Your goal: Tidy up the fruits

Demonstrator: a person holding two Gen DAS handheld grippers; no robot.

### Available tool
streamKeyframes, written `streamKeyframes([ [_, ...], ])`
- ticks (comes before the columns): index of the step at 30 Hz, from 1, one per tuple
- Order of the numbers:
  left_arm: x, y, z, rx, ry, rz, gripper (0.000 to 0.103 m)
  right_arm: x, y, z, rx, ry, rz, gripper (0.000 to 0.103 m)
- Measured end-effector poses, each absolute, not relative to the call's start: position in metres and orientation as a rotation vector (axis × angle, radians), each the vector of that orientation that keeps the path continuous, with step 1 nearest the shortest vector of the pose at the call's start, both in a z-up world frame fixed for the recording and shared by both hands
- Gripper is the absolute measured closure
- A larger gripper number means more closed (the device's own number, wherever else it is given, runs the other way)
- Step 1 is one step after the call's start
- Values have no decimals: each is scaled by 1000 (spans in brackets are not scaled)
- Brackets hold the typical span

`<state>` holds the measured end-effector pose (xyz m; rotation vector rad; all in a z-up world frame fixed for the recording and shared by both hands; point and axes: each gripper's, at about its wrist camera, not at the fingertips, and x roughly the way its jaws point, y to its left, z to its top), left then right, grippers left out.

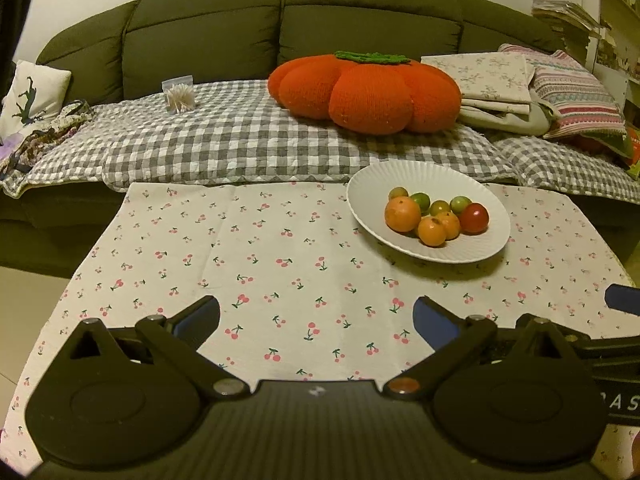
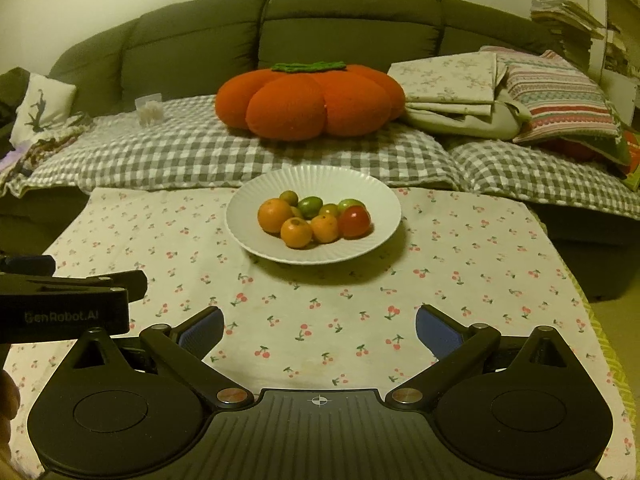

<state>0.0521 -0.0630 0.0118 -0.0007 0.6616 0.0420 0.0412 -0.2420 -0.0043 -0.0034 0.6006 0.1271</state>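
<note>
A white ribbed plate (image 1: 472, 248) stands on the cherry-print tablecloth (image 1: 260, 264) near its far edge. It holds several small fruits: three orange ones (image 1: 402, 213), several green ones (image 1: 421, 200) and a red one (image 1: 474, 218). The plate (image 2: 312, 180) and fruits (image 2: 296, 232) also show in the right wrist view. My left gripper (image 1: 316, 314) is open and empty, low over the cloth, short of the plate. My right gripper (image 2: 319, 326) is open and empty, in front of the plate. The left gripper's body (image 2: 68, 300) shows at the left of the right wrist view.
A green sofa (image 1: 288, 20) stands behind the table with a checked blanket (image 1: 240, 140), an orange pumpkin cushion (image 1: 364, 92), folded linens (image 1: 492, 80), a striped pillow (image 1: 576, 96) and a small clear bag (image 1: 179, 94). Shelves (image 1: 620, 8) stand at the right.
</note>
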Motion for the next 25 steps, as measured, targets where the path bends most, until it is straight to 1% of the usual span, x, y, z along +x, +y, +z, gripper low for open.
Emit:
streamKeyframes([
  [25,51,-64,11,6,644,42,1,41,-243,-5,3,601,113,0],
])
